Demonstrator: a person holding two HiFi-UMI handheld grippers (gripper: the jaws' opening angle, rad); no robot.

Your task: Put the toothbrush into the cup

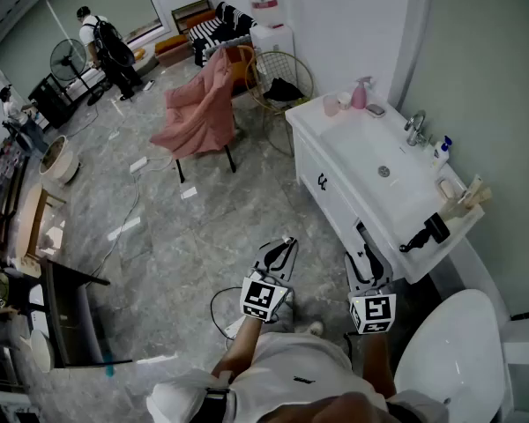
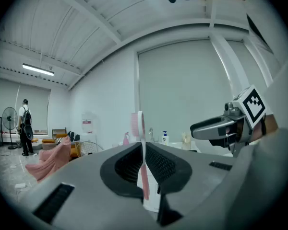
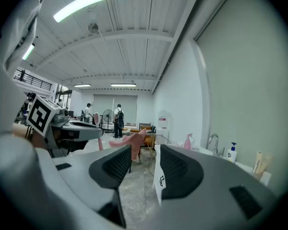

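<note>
Toothbrush (image 2: 137,124) stands upright, pinched by its handle in the left tool (image 2: 143,150); the right tool (image 3: 143,153) gapes empty. With the pink cup (image 1: 331,105) well away on the worktop (image 1: 310,120), the thin handle could pivot or slip.

The white vanity (image 1: 333,144) carries a pink cup (image 1: 331,105), a pink spray bottle (image 1: 360,94) (far end) and 1 pump bottle (image 1: 442,151).

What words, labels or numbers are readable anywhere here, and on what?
No text can be read in any view.
Red label on the water dispenser: too small to read.
Label on the soap bottle: blurred.
Marker cubes: black-and-white square patterns, no letters or numbers.
</note>
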